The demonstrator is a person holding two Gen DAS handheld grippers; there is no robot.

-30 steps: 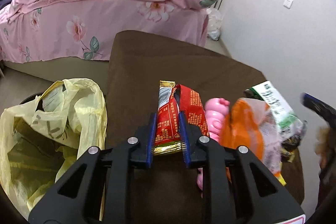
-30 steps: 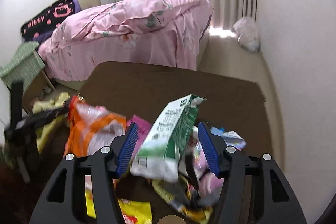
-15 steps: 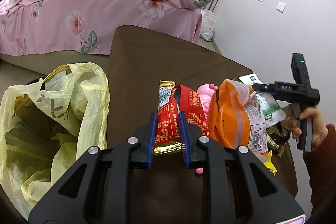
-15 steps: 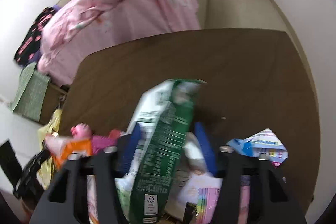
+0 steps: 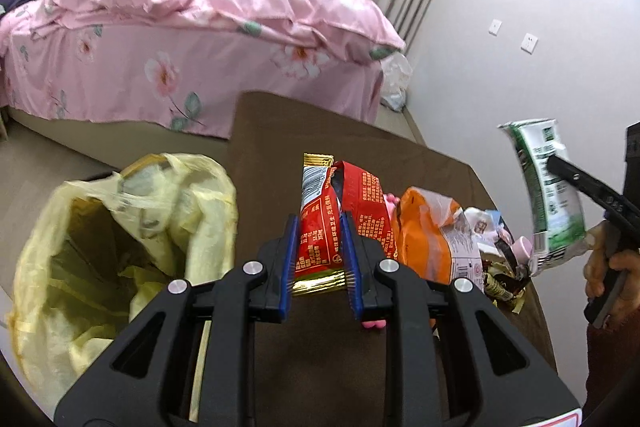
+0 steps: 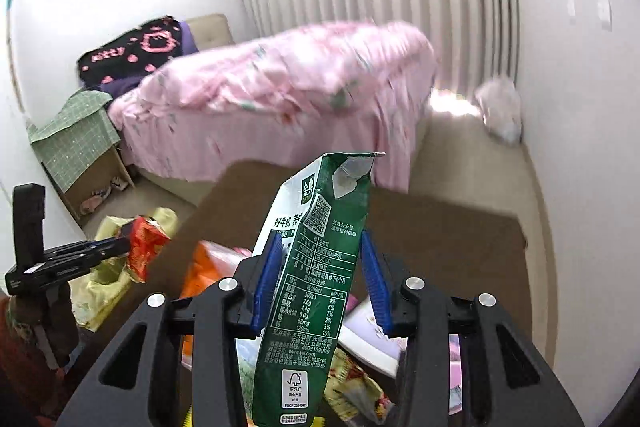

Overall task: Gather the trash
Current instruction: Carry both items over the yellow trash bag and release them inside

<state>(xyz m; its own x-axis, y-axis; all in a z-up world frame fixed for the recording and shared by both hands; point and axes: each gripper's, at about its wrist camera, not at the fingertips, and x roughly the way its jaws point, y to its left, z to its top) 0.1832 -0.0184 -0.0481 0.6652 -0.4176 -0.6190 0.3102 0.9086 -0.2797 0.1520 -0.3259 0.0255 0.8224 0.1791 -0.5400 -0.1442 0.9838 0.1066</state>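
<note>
Two grippers loaded: left gripper point(image 5: 318, 259) clamps red wrapper point(image 5: 320, 223), long axis along fingers, just right of yellow bag point(image 5: 120, 259). Right gripper point(image 6: 320, 283), farther from bag, closing on upright green carton point(image 6: 316, 267) above counter point(image 5: 304, 131).

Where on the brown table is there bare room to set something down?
The far half of the brown cloth-covered table, toward the pink floral bed, is bare. The near right edge is crowded with the orange snack bag and loose wrappers.
</note>
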